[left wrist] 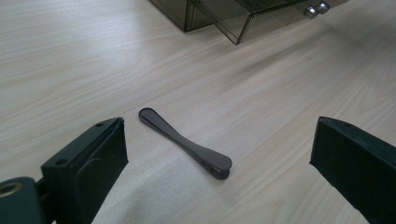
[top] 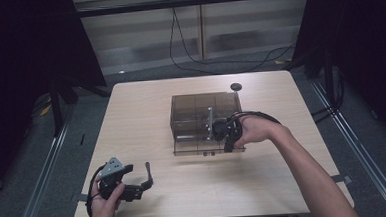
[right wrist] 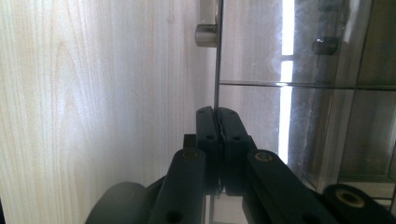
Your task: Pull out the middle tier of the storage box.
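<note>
Tongs first, from the left: our left tongs (top: 143,177) rest low on the surface (top: 146,116) near its front left corner, jaws spread wide and holding nothing, and in the left gripper view a slim dark clip (left wrist: 186,143) lies flat on the wood between them, touched by neither jaw. It looks light and stiff, thin enough to slide on the smooth wood, so we judge that closing across its narrow waist would hold it best. Moving right, the smoky translucent drawer box (top: 205,122) sits at the middle of the surface, its lowest drawer (left wrist: 261,18) pulled a little forward, with two small metal knobs (left wrist: 316,9) on its front. Our right tongs (right wrist: 217,122) are clenched tight at the front of the box, edge-on to a thin clear panel; whether they pinch that panel we cannot tell. The box looks like rigid, slick, brittle plastic, light enough to shift when pulled, so the knobs seem the safest hold. Farther right and back, a small dark disc (top: 236,86) lies beside the box's far corner. We can read no brand, label or writing anywhere.
</note>
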The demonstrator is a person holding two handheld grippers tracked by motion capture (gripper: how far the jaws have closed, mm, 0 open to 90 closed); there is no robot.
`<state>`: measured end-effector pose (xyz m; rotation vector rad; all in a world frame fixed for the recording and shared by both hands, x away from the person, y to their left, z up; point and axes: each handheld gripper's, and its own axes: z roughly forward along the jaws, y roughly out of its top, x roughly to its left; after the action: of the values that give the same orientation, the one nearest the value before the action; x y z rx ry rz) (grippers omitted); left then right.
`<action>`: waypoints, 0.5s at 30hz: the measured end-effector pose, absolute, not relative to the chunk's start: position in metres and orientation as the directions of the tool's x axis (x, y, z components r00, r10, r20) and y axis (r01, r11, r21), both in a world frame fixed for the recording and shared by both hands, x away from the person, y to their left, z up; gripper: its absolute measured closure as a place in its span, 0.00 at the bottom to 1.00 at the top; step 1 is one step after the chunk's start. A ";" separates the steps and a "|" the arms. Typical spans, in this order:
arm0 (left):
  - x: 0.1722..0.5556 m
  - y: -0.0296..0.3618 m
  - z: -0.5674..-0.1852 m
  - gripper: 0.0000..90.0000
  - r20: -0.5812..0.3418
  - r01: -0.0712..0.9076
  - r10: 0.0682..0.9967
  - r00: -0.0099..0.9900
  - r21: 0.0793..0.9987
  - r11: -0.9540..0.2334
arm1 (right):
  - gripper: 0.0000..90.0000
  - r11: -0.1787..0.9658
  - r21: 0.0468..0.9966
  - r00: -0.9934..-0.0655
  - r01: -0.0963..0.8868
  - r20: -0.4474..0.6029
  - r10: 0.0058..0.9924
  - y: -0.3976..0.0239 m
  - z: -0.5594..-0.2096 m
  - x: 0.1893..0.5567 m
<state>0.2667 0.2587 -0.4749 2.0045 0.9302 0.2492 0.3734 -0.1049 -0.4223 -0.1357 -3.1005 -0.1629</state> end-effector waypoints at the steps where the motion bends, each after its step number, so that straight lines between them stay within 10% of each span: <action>1: 0.267 0.259 -0.475 0.04 -0.168 0.518 0.698 0.696 0.791 -0.325 | 0.98 0.990 0.106 -0.995 0.090 0.042 0.086 -0.105 -0.423 0.374; 15: 0.267 0.259 -0.475 0.04 -0.168 0.517 0.696 0.698 0.790 -0.329 | 0.88 0.985 0.133 -0.994 0.107 0.027 0.104 -0.109 -0.420 0.371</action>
<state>0.2669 0.2588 -0.4752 2.0079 0.9307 0.2508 0.3714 -0.1089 -0.4201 -0.1649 -3.1100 -0.2100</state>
